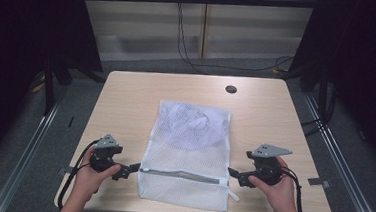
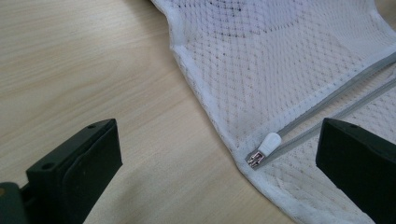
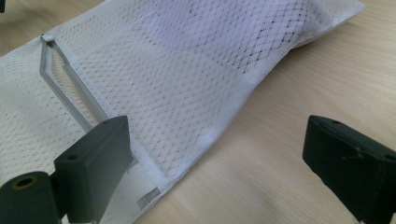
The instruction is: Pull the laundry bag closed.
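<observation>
Wooden table [image 1: 126, 96], one white mesh bag [image 1: 190, 146], one grey zipper [image 1: 181, 174], left tool [image 1: 130, 170] and right tool [image 1: 235, 175] both spread wide, empty

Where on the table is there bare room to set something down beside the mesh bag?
Bare table lies left of the mesh bag, up to the left edge, and right of it toward the right edge. The far strip is free too, apart from the dark hole. Crowded: the near edge, where the left gripper and right gripper flank the zipper.
</observation>
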Action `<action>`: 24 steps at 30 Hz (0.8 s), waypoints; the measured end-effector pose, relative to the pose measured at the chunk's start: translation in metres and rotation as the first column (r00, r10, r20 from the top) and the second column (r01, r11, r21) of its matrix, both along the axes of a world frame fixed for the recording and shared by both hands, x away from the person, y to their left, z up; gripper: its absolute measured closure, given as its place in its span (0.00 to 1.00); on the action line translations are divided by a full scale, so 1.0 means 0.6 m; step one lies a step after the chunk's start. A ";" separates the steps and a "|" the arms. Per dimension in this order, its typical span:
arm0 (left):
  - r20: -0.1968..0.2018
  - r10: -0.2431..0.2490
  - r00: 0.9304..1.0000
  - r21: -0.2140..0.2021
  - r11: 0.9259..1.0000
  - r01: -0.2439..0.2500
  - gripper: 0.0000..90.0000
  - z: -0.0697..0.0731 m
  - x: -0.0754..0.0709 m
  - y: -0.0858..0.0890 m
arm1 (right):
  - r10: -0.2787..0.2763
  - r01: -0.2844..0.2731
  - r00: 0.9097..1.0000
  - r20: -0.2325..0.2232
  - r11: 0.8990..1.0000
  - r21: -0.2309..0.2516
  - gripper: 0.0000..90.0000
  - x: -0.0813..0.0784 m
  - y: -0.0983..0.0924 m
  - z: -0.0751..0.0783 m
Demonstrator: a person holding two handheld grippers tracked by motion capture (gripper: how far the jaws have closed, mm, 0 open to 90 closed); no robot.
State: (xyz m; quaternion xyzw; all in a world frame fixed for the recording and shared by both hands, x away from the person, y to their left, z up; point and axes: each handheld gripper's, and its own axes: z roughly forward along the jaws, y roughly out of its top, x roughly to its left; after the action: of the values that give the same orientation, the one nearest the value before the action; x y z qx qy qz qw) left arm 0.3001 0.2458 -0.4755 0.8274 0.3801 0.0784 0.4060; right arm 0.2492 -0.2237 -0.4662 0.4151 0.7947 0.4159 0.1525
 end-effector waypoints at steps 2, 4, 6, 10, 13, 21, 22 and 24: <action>-0.001 -0.003 1.000 -0.003 1.000 0.003 0.00 0.000 0.000 0.000 | -0.002 0.002 1.000 0.005 1.000 -0.008 0.08 0.000 0.002 -0.001; 0.000 -0.007 1.000 -0.001 1.000 0.007 0.00 0.001 -0.002 0.000 | -0.017 0.017 1.000 0.011 1.000 -0.022 0.08 -0.001 0.005 0.000; 0.001 -0.007 1.000 -0.001 1.000 0.007 0.00 0.001 -0.003 0.000 | -0.014 0.014 1.000 0.013 1.000 -0.025 0.08 0.000 0.006 0.000; -0.002 -0.013 1.000 0.001 1.000 0.013 0.00 0.001 -0.004 -0.001 | -0.016 0.016 1.000 0.006 1.000 -0.008 0.08 0.000 0.015 0.003; -0.003 -0.014 1.000 -0.002 1.000 0.014 0.00 0.001 -0.004 -0.001 | -0.012 0.012 1.000 0.006 1.000 0.006 0.08 0.000 0.026 0.008; 0.011 0.000 1.000 -0.017 1.000 0.000 0.00 0.005 -0.003 0.000 | 0.062 -0.061 0.998 0.014 0.998 -0.015 0.06 0.001 0.069 0.016; 0.009 0.001 1.000 -0.025 1.000 -0.001 0.00 0.006 -0.002 0.000 | 0.066 -0.066 0.998 0.014 0.998 -0.016 0.06 0.002 0.072 0.016; 0.009 -0.002 1.000 -0.025 1.000 0.002 0.00 0.006 -0.002 0.000 | 0.081 -0.081 0.997 0.007 0.997 -0.007 0.06 0.002 0.080 0.015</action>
State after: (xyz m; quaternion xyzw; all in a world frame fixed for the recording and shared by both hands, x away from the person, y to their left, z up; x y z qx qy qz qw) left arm 0.2990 0.2460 -0.4720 0.8223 0.3785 0.0769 0.4178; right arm 0.2501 -0.1757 -0.4572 0.3807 0.8117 0.4203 0.1399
